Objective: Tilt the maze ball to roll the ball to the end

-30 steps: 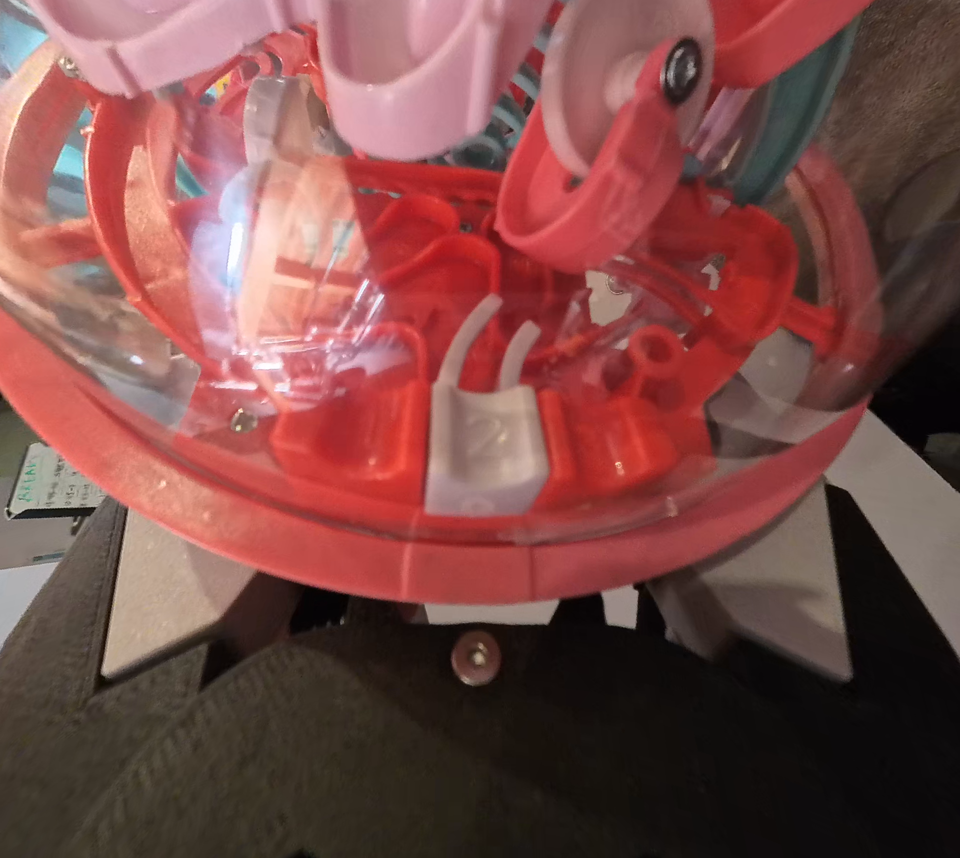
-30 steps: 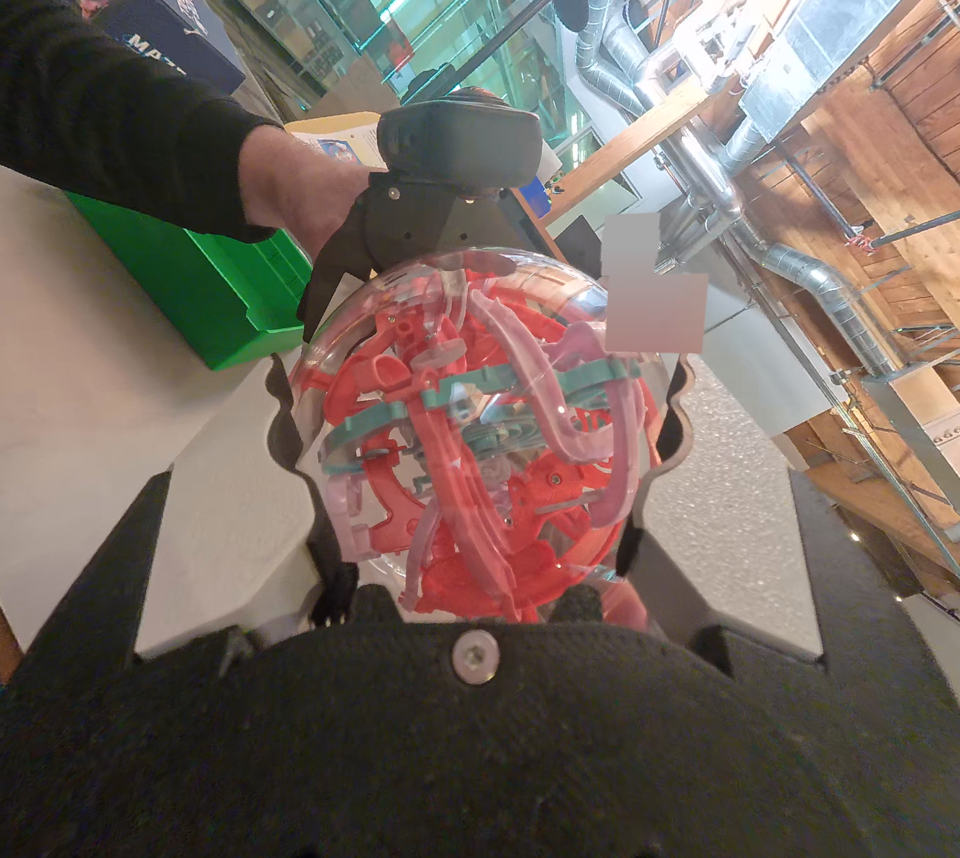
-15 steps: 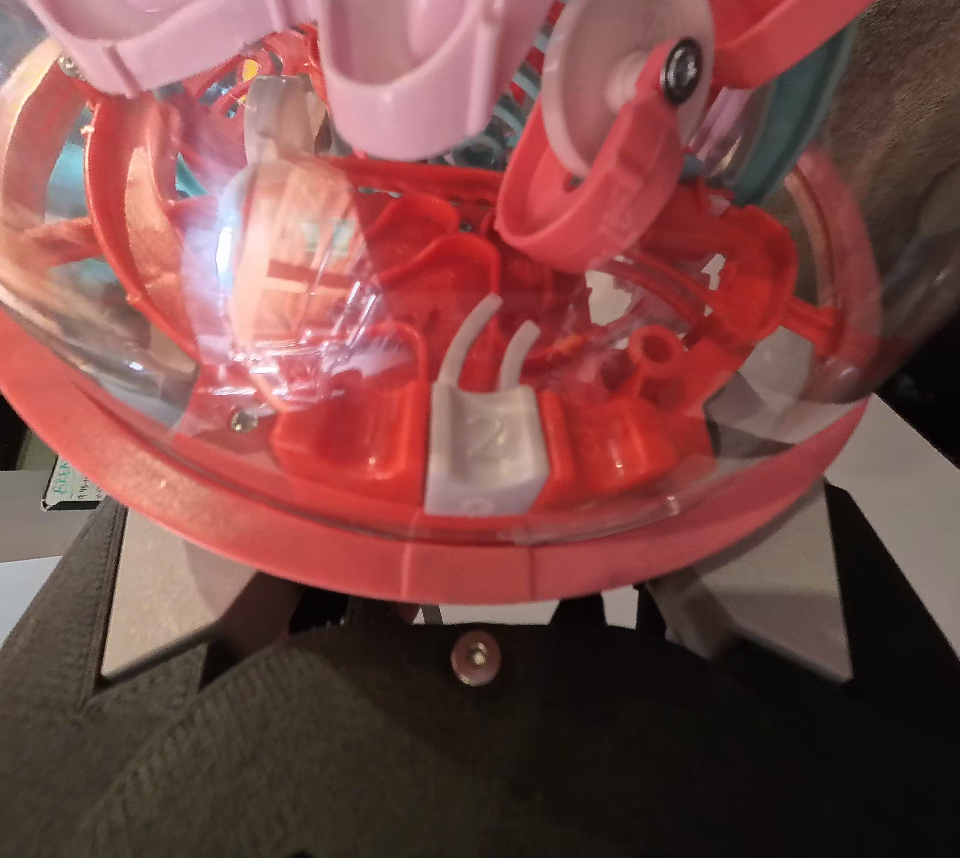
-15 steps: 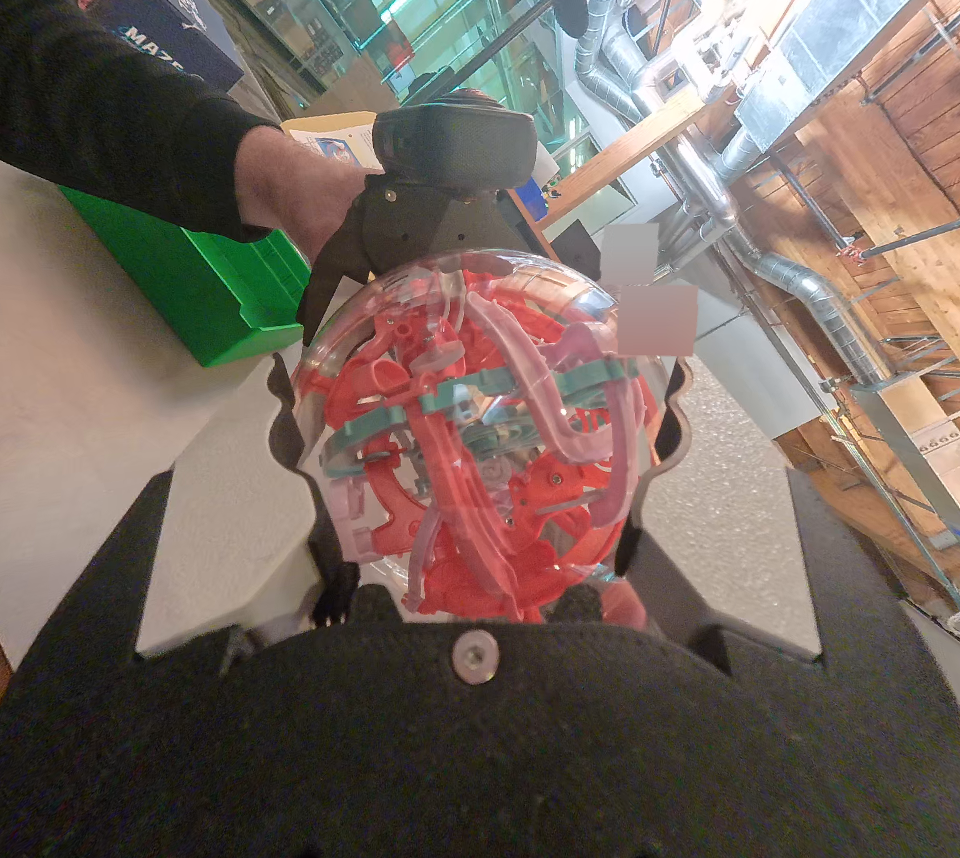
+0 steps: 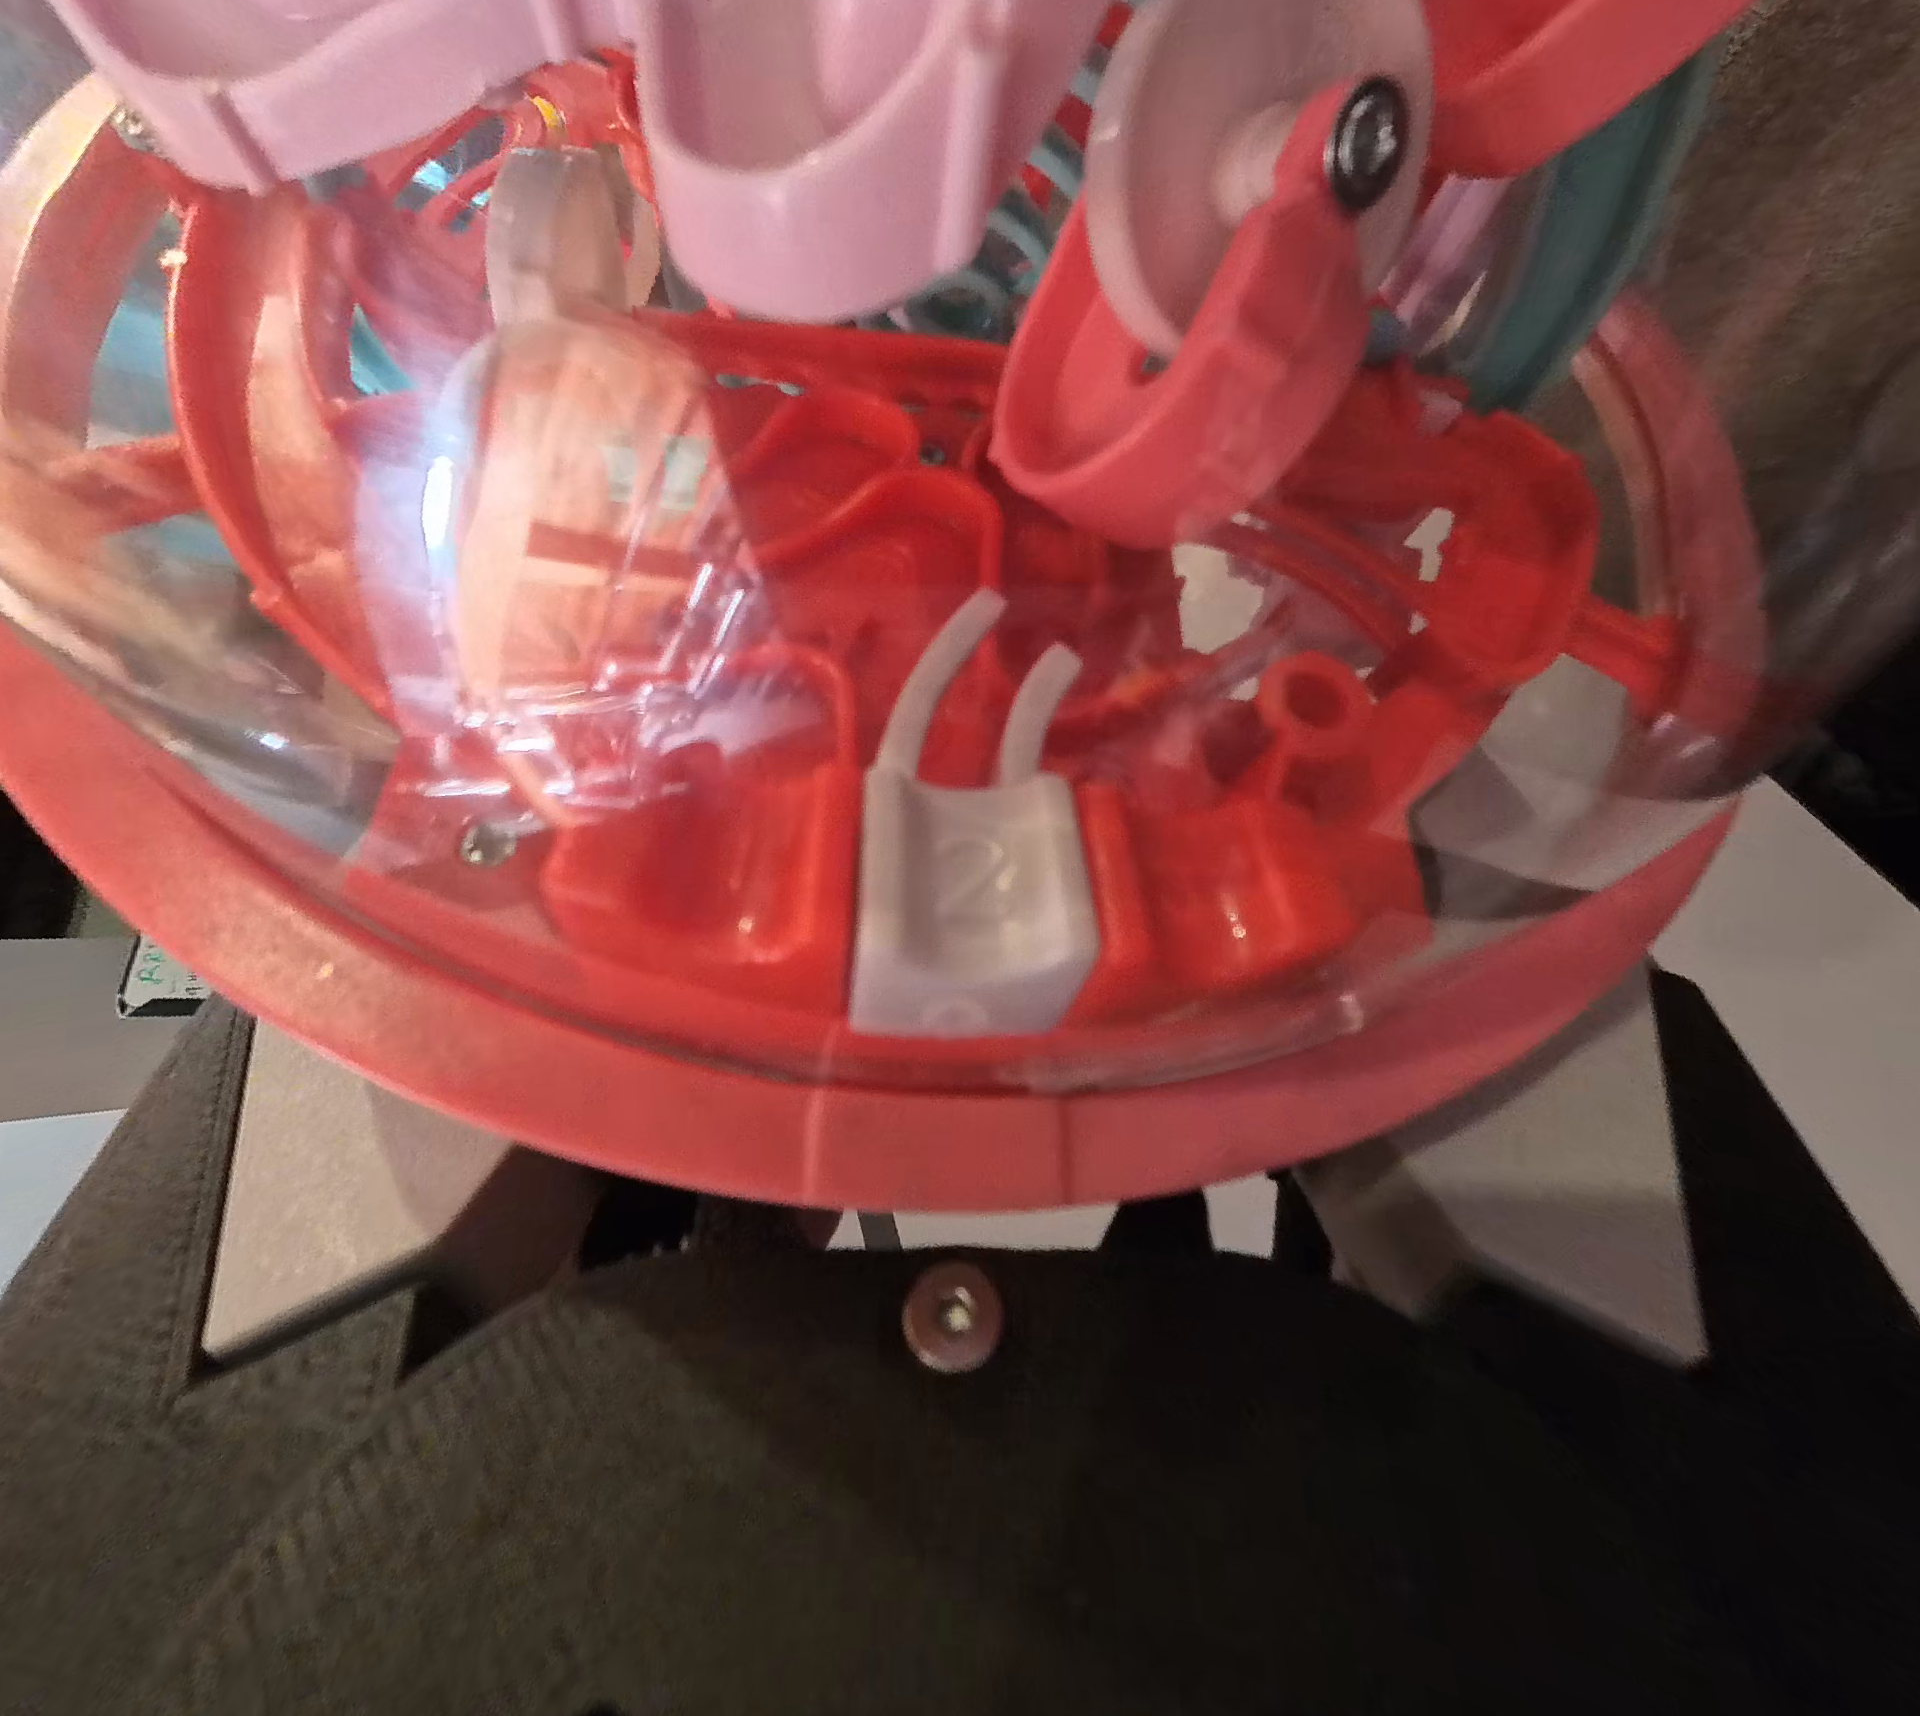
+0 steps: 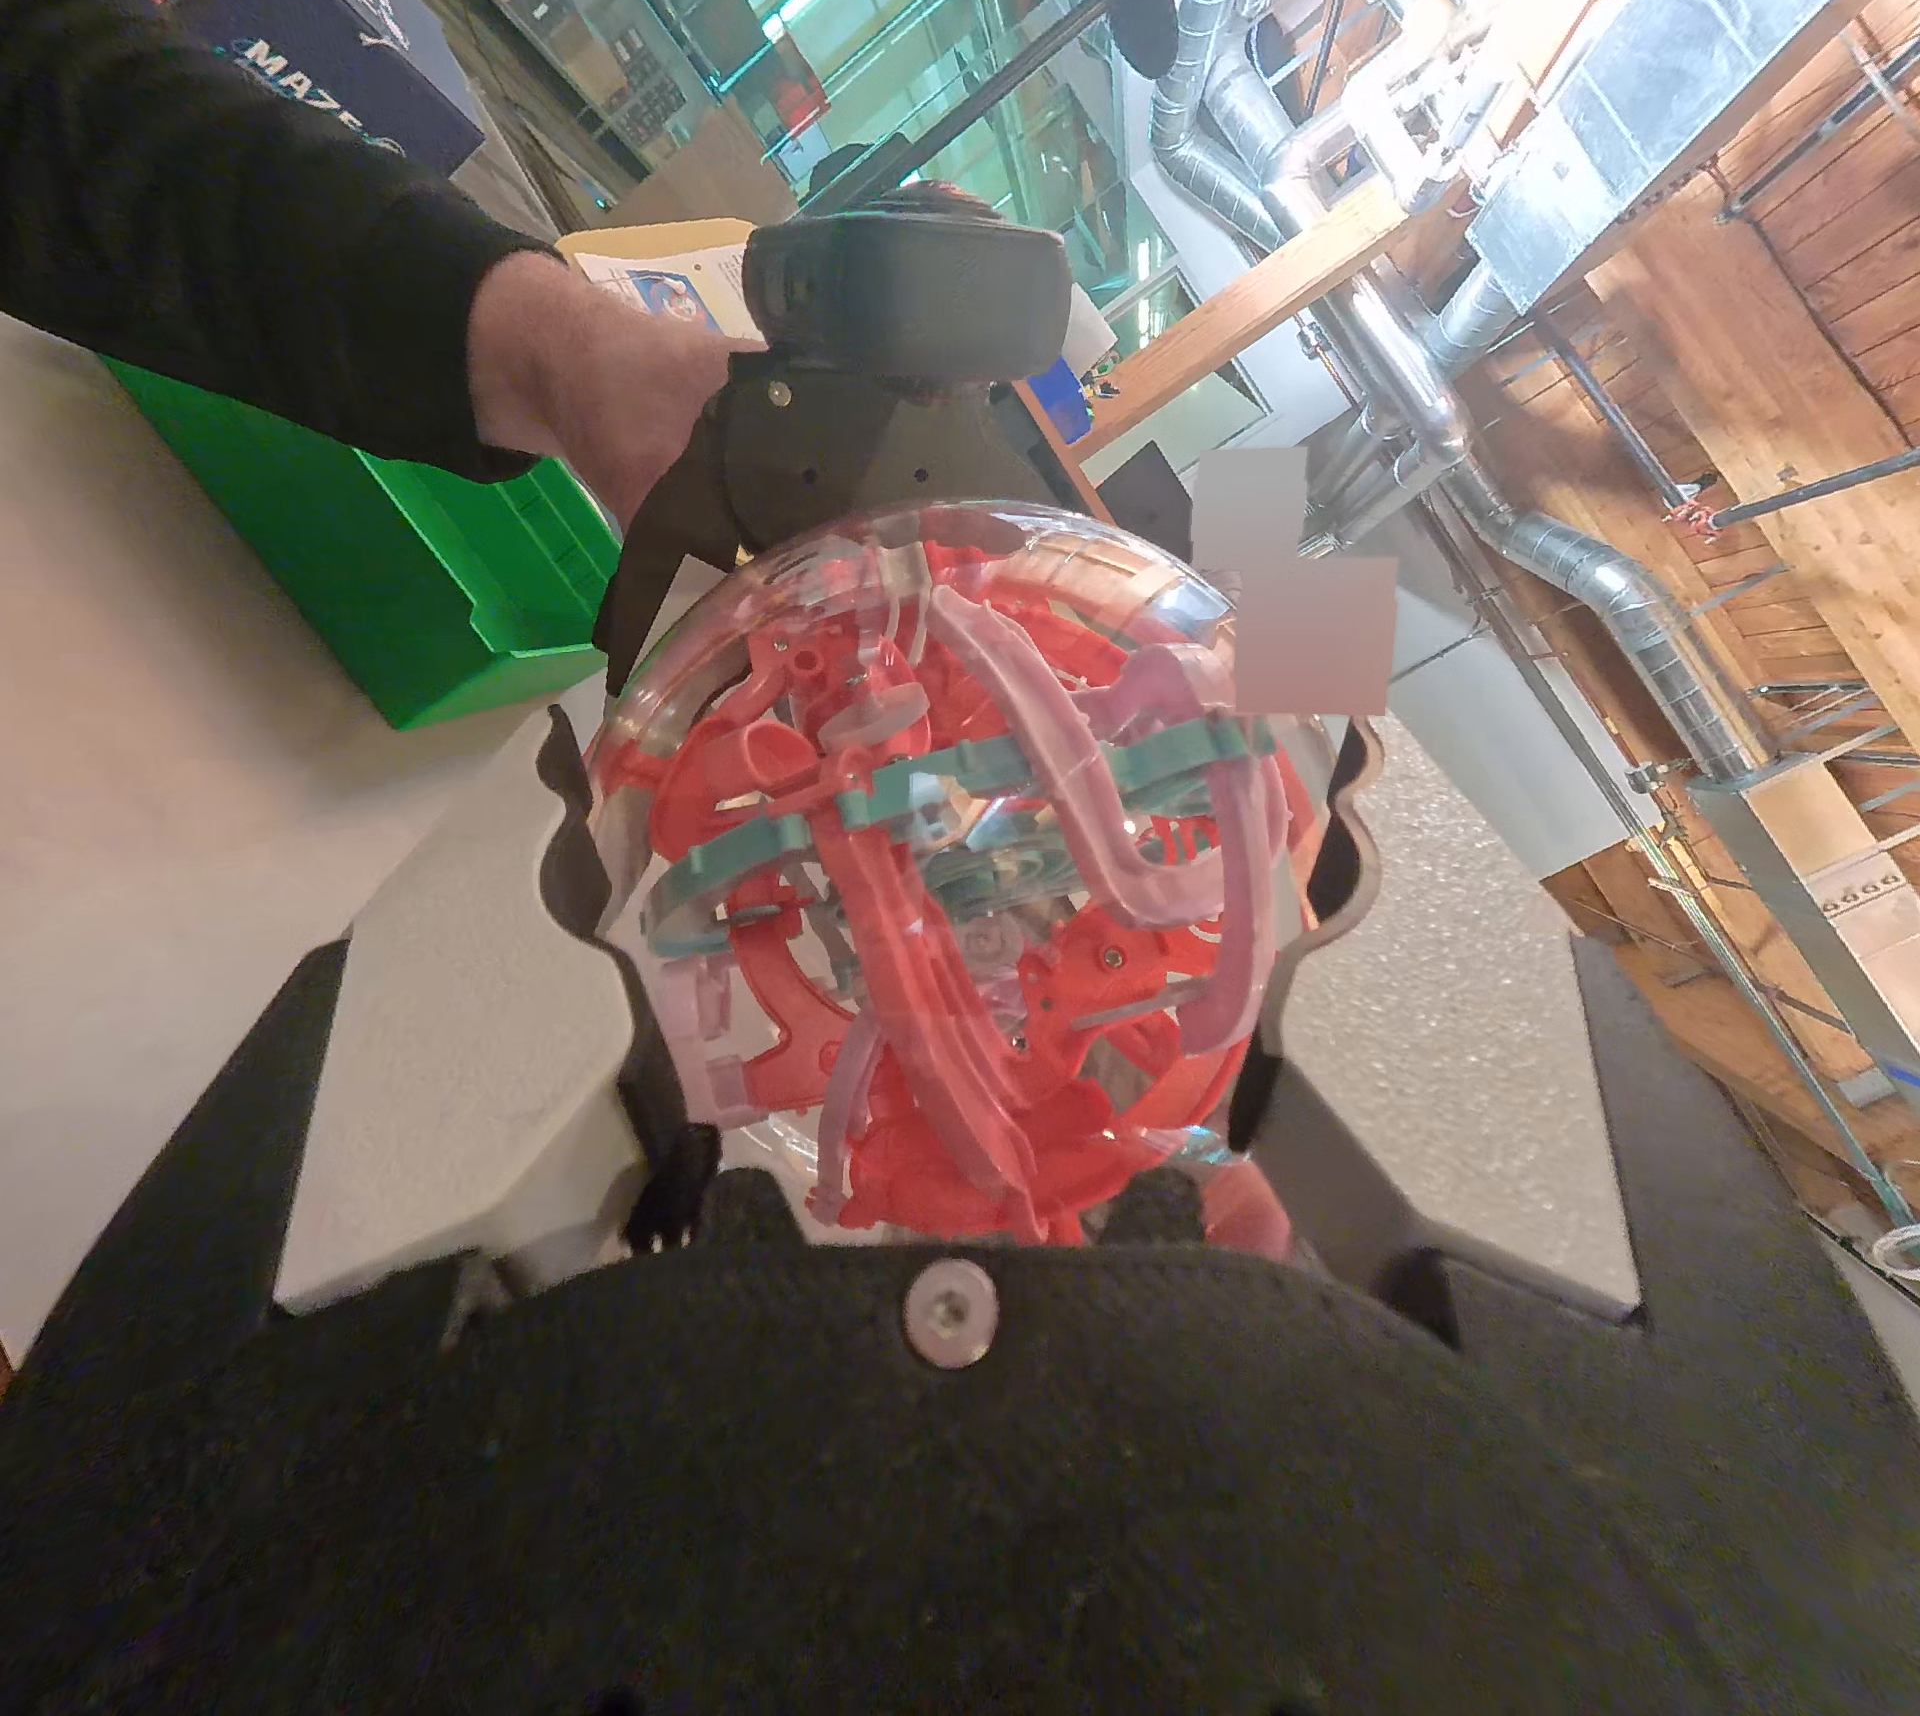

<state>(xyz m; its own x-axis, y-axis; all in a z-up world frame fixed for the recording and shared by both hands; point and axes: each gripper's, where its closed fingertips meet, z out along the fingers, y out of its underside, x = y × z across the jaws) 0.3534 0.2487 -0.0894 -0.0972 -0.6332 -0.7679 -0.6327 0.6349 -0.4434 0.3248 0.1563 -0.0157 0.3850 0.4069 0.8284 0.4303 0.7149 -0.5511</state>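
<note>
Both tongs are clamped on the same object: the right gripper point(image 6: 951, 928) has its two black scalloped fingers point(image 6: 582, 845) pressed against opposite flanks of the clear plastic maze ball with red, pink and teal tracks inside point(image 6: 935, 877), and the left gripper point(image 6: 894, 523), seen from the right wrist view gripping the far side of the sphere, pinches it from the opposite end, a person's hand point(image 6: 592, 388) holding its body. In the left wrist view the red equatorial rim point(image 5: 831, 1136) of the sphere sits directly between that gripper's fingers. The sphere is held off the white table point(image 6: 197, 835), between the two tools. The small steel ball cannot be located with confidence; several shiny specks may be screws. Judged handling: the shell appears rigid, light and smooth, hence slippery under curved contact; the raised rim and widest girth offer the surest purchase. Hard squeezing could crack the thin shell; tilting should be slow. Beyond lie a green plastic bin point(image 6: 343, 565), a dark blue carton point(image 6: 312, 56) and exposed silver ductwork point(image 6: 1455, 378) overhead.
</note>
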